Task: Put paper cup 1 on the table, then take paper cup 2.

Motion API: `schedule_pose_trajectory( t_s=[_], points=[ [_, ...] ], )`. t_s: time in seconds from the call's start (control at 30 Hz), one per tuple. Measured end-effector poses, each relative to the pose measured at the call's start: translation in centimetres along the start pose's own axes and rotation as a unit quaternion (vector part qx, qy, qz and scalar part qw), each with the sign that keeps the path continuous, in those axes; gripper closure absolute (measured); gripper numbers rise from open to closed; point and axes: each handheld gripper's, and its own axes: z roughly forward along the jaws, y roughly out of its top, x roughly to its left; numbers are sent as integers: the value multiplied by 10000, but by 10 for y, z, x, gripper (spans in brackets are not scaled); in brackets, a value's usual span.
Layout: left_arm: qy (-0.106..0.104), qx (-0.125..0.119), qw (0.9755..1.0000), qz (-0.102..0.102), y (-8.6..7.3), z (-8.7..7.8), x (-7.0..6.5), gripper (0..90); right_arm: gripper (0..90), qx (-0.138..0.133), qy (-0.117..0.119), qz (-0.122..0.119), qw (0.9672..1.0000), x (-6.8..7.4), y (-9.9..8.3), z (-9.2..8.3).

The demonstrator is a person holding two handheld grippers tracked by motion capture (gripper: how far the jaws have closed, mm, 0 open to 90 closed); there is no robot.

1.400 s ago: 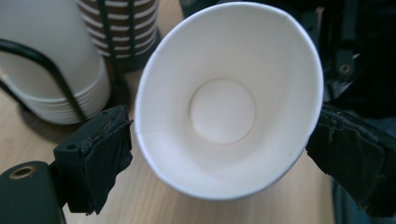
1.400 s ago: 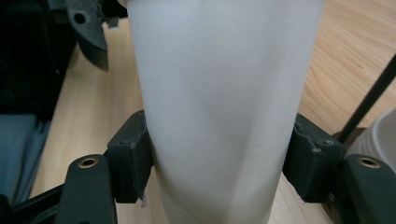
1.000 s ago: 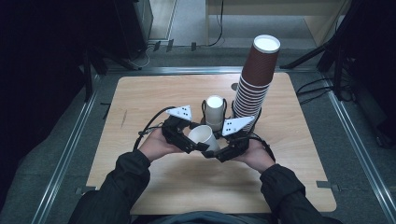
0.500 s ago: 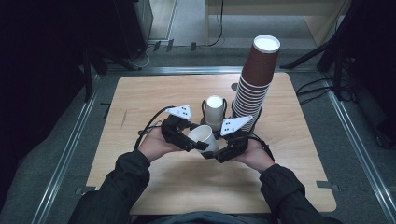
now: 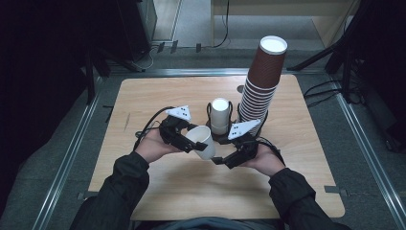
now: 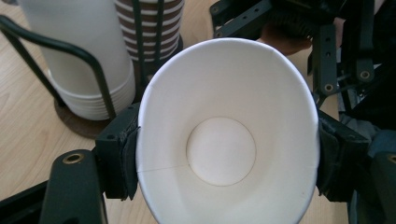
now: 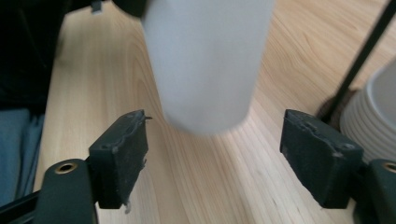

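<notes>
A single white paper cup (image 5: 203, 142) lies on its side between my two hands, just above the table. My left gripper (image 5: 193, 143) is shut on it near the rim. In the left gripper view the pads (image 6: 124, 158) squeeze the cup (image 6: 219, 140) into an oval, and these jaws have just been closing. My right gripper (image 5: 223, 160) stands open at the cup's base. Its jaws have just been opening, and in the right gripper view the pads (image 7: 122, 149) stand apart from the blurred cup (image 7: 205, 60) on both sides.
A stack of white cups (image 5: 220, 115) sits in a black wire holder just behind the hands. A tall tower of brown ribbed cups (image 5: 261, 86) rises to its right. The wooden table (image 5: 143, 96) has bare room left and front; metal rails edge it.
Both hands stay almost in place with the white cup between them. The stacks have not moved.
</notes>
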Motion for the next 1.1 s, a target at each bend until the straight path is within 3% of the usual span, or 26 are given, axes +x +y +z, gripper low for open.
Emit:
schedule_pose_trajectory(
  t_s=[0.07, 0.2, 0.53, 0.73, 1.1],
  points=[
    [103, 45, 9999, 34, -1, -2, 1, 241, 240, 99, -65, 22, 9999, 1, -2, -3],
    [180, 102, 9998, 33, -3, -6, 4, 241, 219, -24, -318, 111, 9994, 4, -5, -11],
    [287, 113, 9995, -42, -10, -18, 13, 241, 211, -70, -611, 686, 9958, 9, -11, -28],
    [382, 121, 9991, -118, -15, -27, 20, 241, 189, 1, -906, 691, 9935, 10, -18, -29],
    [667, 154, 9972, -297, -30, -44, 33, 239, 181, 70, -861, 833, 9928, 4, -20, -29]
  ],
)
